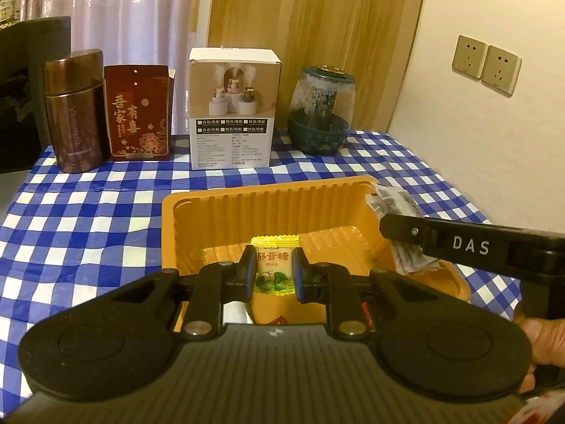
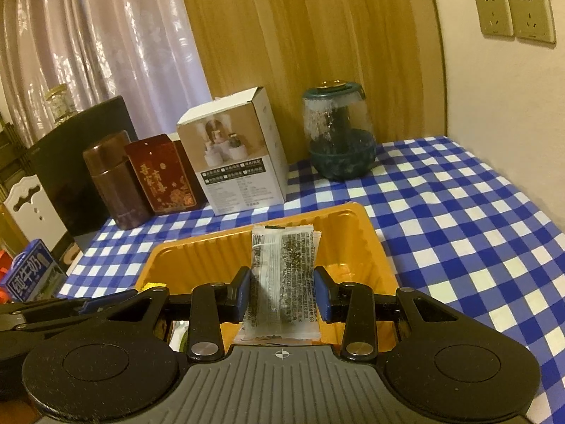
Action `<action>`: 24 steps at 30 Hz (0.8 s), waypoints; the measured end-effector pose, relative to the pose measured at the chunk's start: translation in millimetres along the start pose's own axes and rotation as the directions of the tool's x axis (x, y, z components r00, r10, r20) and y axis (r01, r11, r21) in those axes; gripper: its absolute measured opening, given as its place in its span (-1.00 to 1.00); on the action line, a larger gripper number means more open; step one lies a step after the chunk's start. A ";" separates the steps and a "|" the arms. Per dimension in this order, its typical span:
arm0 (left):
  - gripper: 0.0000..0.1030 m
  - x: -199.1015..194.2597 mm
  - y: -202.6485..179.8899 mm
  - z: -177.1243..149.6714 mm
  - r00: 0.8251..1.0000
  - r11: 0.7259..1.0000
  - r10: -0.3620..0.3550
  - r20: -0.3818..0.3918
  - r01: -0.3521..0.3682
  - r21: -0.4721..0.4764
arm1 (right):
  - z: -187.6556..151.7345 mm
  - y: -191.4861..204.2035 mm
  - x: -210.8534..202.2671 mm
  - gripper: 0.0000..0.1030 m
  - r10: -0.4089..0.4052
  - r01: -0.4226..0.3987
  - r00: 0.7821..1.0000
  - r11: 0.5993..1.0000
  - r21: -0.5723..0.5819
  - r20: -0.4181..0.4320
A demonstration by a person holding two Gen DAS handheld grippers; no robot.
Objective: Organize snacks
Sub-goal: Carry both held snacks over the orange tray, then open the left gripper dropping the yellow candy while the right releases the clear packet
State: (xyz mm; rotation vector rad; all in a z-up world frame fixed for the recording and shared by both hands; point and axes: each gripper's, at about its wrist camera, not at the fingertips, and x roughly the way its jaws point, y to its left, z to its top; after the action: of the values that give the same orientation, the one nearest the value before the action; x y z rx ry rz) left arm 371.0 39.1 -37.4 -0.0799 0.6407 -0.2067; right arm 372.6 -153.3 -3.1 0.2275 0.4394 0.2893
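Above a ribbed orange tray [image 1: 268,198] on a blue-checked tablecloth [image 1: 88,212], the right gripper [image 2: 282,291] clamps a clear, black-printed snack packet [image 2: 284,275] while the left gripper [image 1: 273,272] pinches a yellow-edged pear candy [image 1: 273,265].

A home room: sheer curtains [image 1: 116,3], wall sockets [image 1: 485,65], and a bench under a blue checked cloth [image 1: 88,205].
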 end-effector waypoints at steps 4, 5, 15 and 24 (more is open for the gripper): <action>-0.64 7.1 -1.1 1.6 1.000 1.000 -0.007 -0.004 0.007 0.000 | -1.3 -2.8 8.7 -0.26 -0.004 0.004 1.000 1.000 0.006 -0.016; -0.64 8.7 -1.8 2.1 1.000 1.000 -0.010 -0.005 0.010 0.001 | -1.5 -3.5 10.0 -0.26 -0.005 0.006 1.000 1.000 0.007 -0.019; -0.39 14.8 4.7 0.8 1.000 1.000 -0.004 0.003 0.004 -0.021 | -2.3 -7.7 14.2 -0.26 -0.002 0.003 0.999 1.000 0.029 -0.032; -0.39 7.2 18.6 3.6 0.999 0.998 0.038 0.004 -0.038 -0.047 | -3.5 -3.5 13.5 -0.26 0.032 -0.031 0.999 0.999 0.040 -0.034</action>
State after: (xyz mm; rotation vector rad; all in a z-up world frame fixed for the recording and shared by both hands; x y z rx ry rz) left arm 381.9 55.8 -41.3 -0.1134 0.6420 -0.1546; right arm 383.4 -151.7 -12.4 0.2686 0.4762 0.3160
